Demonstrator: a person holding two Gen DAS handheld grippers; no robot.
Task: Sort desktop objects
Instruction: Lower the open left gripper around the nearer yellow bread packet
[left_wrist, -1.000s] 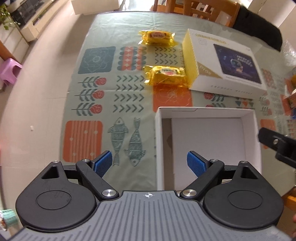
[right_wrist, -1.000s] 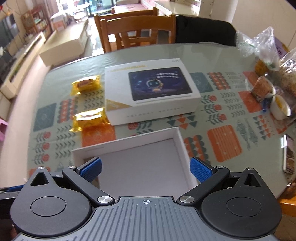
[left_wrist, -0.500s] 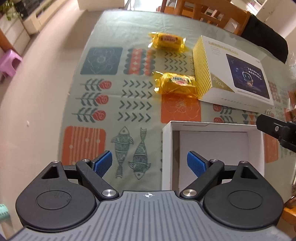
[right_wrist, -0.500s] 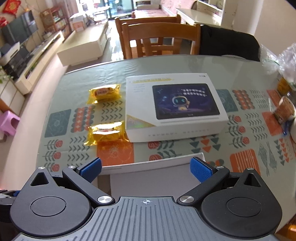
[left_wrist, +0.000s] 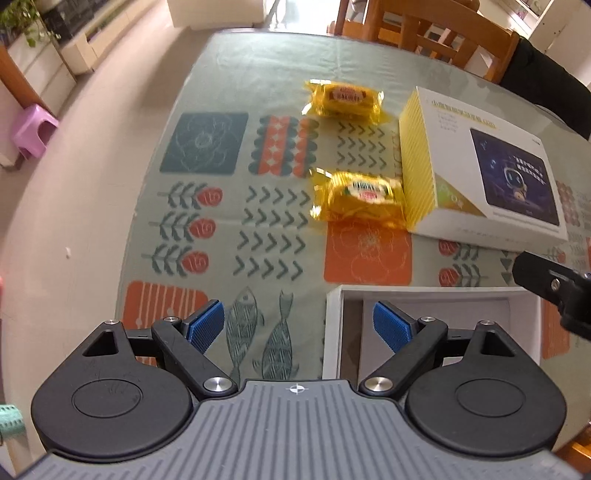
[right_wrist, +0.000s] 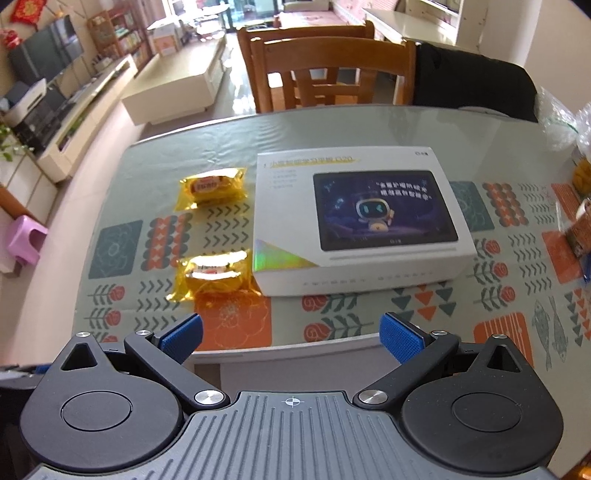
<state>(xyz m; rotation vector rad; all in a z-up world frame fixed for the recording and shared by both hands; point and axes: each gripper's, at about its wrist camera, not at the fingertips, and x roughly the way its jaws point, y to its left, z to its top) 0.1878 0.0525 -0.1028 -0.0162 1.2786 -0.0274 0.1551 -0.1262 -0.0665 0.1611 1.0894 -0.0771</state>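
Two yellow snack packets lie on the patterned tablecloth: a near one (left_wrist: 357, 196) (right_wrist: 213, 274) and a far one (left_wrist: 344, 100) (right_wrist: 213, 187). A white tablet box (left_wrist: 487, 173) (right_wrist: 360, 218) lies right of them. An open white box tray (left_wrist: 436, 293) (right_wrist: 280, 352) sits at the near table edge. My left gripper (left_wrist: 298, 325) is open and empty, above the tray's left wall. My right gripper (right_wrist: 291, 338) is open and empty, above the tray's far rim; its body shows at the right in the left wrist view (left_wrist: 554, 288).
Wooden chairs (right_wrist: 328, 70) stand at the far side of the table, one with a black garment (right_wrist: 476, 86). Bags and cups (right_wrist: 576, 184) crowd the table's right edge. A purple stool (left_wrist: 33, 129) stands on the floor to the left.
Both grippers have drawn back and tilted up, so the tray has slid down in both views and more of the far table shows. Both stay open.
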